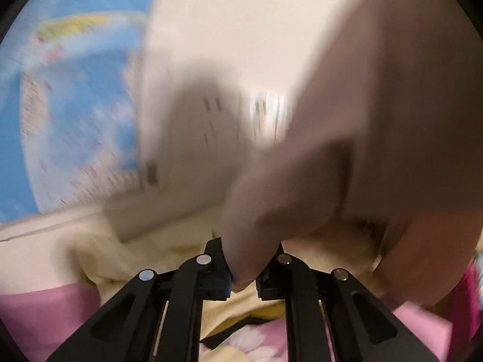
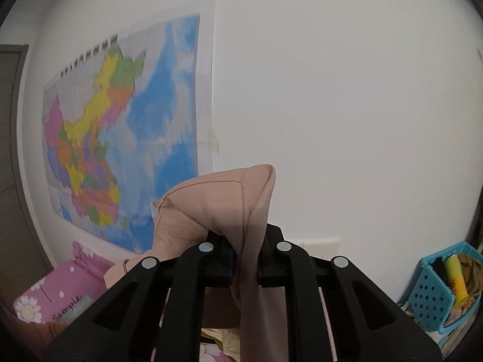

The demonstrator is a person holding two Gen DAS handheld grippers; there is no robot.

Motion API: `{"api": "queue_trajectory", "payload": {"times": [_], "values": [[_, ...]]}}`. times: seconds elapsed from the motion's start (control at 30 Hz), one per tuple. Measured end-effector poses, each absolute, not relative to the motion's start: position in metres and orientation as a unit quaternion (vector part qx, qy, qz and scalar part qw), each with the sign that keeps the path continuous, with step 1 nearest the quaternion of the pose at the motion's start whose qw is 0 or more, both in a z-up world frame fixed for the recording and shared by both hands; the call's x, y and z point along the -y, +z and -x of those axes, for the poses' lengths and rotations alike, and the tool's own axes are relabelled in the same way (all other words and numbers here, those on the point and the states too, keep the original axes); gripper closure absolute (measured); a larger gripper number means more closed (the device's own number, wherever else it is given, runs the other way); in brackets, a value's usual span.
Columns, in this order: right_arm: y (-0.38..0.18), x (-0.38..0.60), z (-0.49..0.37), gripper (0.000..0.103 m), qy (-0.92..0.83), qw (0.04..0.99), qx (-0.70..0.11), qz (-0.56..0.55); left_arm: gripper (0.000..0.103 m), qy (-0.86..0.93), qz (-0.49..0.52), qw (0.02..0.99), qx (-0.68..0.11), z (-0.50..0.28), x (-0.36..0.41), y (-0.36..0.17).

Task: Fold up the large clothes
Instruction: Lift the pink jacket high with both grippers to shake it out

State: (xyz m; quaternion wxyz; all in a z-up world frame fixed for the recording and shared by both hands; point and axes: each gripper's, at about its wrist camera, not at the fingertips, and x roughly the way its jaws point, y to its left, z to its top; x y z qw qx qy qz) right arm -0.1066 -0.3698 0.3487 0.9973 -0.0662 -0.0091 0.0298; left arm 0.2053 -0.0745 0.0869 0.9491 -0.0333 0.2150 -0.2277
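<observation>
The room has a plain white wall (image 2: 347,105). On it hangs a large map (image 2: 120,138) with blue sea and many coloured regions, and a dark door frame (image 2: 12,120) stands at the far left of the right wrist view. Low at the right edge there is a blue basket (image 2: 428,295) with holes in its side and a yellow tube (image 2: 457,277) inside.

Below, the surface is a bed with a pink sheet (image 1: 45,310) that has white flowers printed on it. A pale yellow cloth (image 1: 114,259) lies crumpled on the sheet, just in front of the left hand-held gripper. A pink box (image 2: 57,292) with a daisy and the word "Sample" is seen under the map.

The garment (image 2: 217,205) is beige-pink with a stitched hem. In the left wrist view it is very blurred and fills the right and upper part, raised above the bed.

The left hand-held gripper (image 1: 244,274) has its jaws narrow, and they pinch a fold of the garment between the blue pads (image 1: 228,283). The right hand-held gripper (image 2: 244,268) is also narrow and holds a bunched corner of the same garment; this cloth stands up above the jaws and also hangs down between the two black arms.
</observation>
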Motion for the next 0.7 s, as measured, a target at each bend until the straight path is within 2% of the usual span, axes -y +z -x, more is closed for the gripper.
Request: {"api": "queue_trajectory", "payload": {"times": [0.2,0.4,0.57,0.6,0.7], "values": [[0.387,0.340,0.208,0.093,0.027,0.992,0.084,0.094,0.095,-0.209,0.085,0.969,-0.097,-0.142,0.032,0.212],[0.381,0.310,0.292,0.093,0.055,0.988,0.106,0.100,0.094,-0.153,0.042,0.987,0.010,-0.013,0.018,0.312],[0.342,0.283,0.328,0.092,0.137,0.983,0.088,0.084,0.093,-0.093,-0.012,0.995,0.017,0.078,0.023,0.337],[0.333,0.279,0.331,0.092,0.155,0.982,0.083,0.074,0.093,-0.031,0.016,0.999,0.003,0.105,0.024,0.343],[0.310,0.260,0.341,0.092,0.204,0.974,0.068,0.069,0.093,0.004,-0.006,1.000,-0.023,0.152,0.027,0.353]]}}
